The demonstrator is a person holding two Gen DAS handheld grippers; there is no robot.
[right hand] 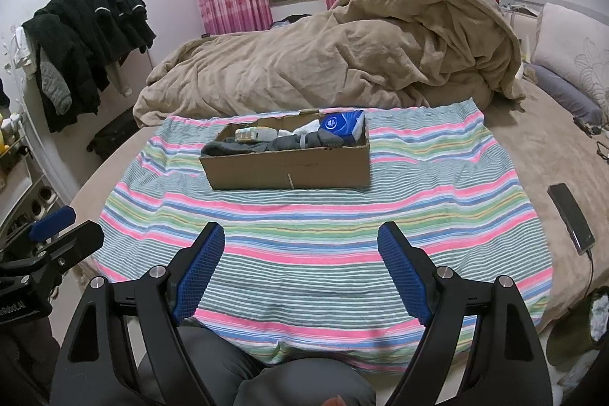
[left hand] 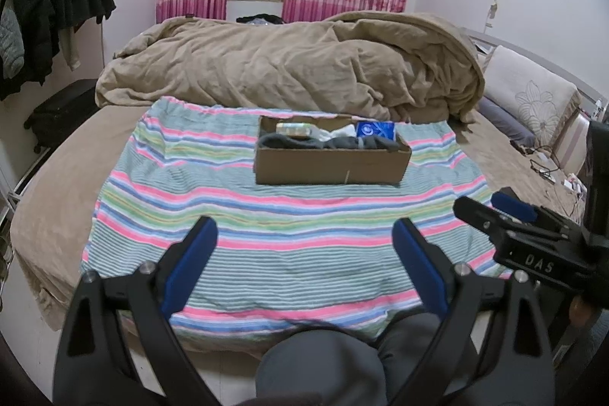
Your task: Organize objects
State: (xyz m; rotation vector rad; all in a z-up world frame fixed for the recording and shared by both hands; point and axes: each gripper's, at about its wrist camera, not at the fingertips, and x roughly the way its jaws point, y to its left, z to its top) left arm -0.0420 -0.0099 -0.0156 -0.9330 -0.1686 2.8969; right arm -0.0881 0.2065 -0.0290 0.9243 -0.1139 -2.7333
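Note:
A brown cardboard box [left hand: 331, 166] stands on a striped cloth [left hand: 228, 215] on the bed; it also shows in the right wrist view [right hand: 289, 170]. Inside lie a blue tissue pack [left hand: 375, 131] [right hand: 340, 126], grey socks [left hand: 304, 142] [right hand: 266, 145], a white item and a small yellowish packet [left hand: 292, 129] [right hand: 249, 135]. My left gripper [left hand: 304, 234] is open and empty, held above the cloth's near half. My right gripper [right hand: 300, 238] is open and empty too, beside it, and shows at the right of the left wrist view [left hand: 491, 212].
A rumpled tan blanket [left hand: 289, 63] lies behind the box. A black phone with a cable [right hand: 571, 215] lies on the bed at the right. Pillows [left hand: 533, 94] are at the far right. Dark clothes [left hand: 57, 6] hang at the left, above a black suitcase [left hand: 64, 113].

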